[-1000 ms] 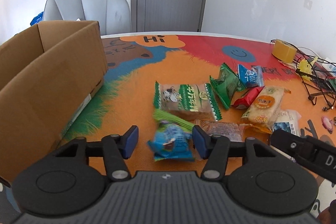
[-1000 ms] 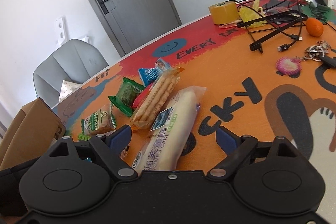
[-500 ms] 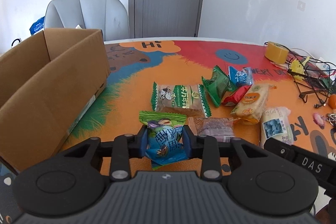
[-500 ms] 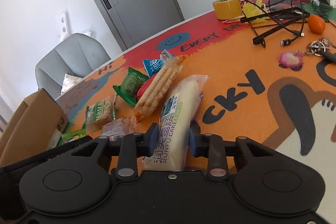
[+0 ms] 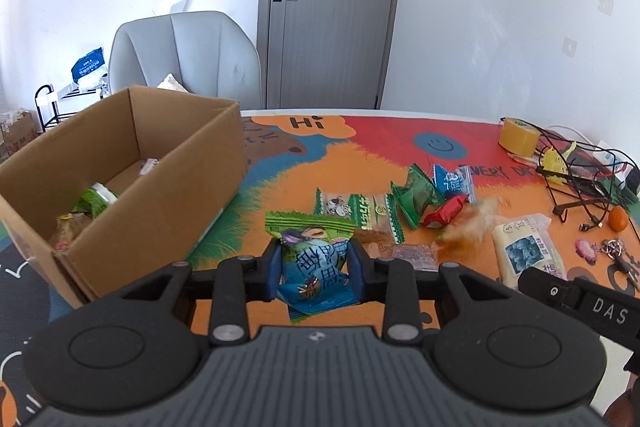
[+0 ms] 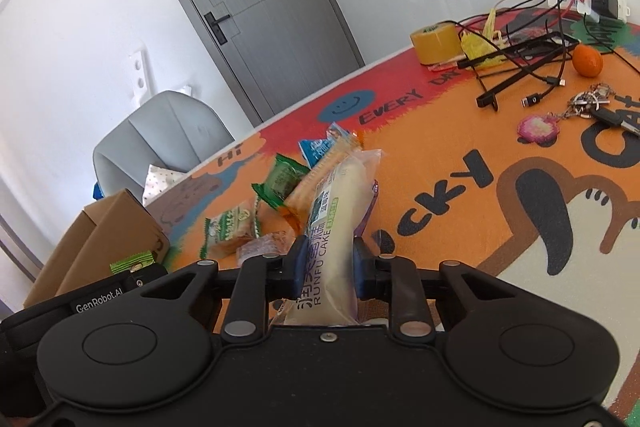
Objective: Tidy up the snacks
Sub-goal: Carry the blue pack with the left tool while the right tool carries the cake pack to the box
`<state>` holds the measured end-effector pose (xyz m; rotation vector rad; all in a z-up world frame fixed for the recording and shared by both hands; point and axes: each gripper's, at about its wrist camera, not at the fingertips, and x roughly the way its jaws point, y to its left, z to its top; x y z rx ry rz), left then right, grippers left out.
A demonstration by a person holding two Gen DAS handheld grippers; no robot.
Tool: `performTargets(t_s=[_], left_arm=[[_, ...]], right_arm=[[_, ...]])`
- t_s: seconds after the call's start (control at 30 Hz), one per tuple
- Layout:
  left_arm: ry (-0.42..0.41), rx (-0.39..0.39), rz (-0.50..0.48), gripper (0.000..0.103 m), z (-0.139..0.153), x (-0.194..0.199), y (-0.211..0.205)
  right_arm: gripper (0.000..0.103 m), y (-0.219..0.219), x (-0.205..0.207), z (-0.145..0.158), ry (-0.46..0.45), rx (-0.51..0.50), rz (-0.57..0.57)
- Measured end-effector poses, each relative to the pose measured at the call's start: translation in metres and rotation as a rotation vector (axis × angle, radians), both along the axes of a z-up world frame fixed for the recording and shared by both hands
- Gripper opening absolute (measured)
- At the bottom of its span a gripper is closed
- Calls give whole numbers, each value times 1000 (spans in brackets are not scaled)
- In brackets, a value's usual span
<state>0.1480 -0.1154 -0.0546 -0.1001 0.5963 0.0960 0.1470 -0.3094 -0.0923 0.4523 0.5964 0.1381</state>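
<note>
Mid-carry: left gripper (image 5: 316, 269) clamping blue-green snack packet (image 5: 314, 263), right gripper (image 6: 328, 269) closing on cake packet (image 6: 334, 227); next, cardboard box (image 5: 160, 195) at frame left.

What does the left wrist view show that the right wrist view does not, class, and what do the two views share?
Only the left wrist view looks into the cardboard box, with snacks already inside, and shows the left gripper clamped on a blue-green snack packet. Only the right wrist view shows the right gripper, jaws closing on the Runfu cake pack, and the power strip. Both show the tape roll, the orange and the grey door.
</note>
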Motion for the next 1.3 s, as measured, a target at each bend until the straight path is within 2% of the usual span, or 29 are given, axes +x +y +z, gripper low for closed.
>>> performTargets(t_s=[0.6,1.0,1.3], left_arm=[[-107,-35,81,33,38,-28,48],[-180,-80,121,33,56,-39,89],[-192,-108,158,33,57,-41,119]], right_arm=[[23,28,-7,33,-101,-6,53],[23,71,-6,56,-146,-61,93],[23,106,0,65,-169,-86,139]])
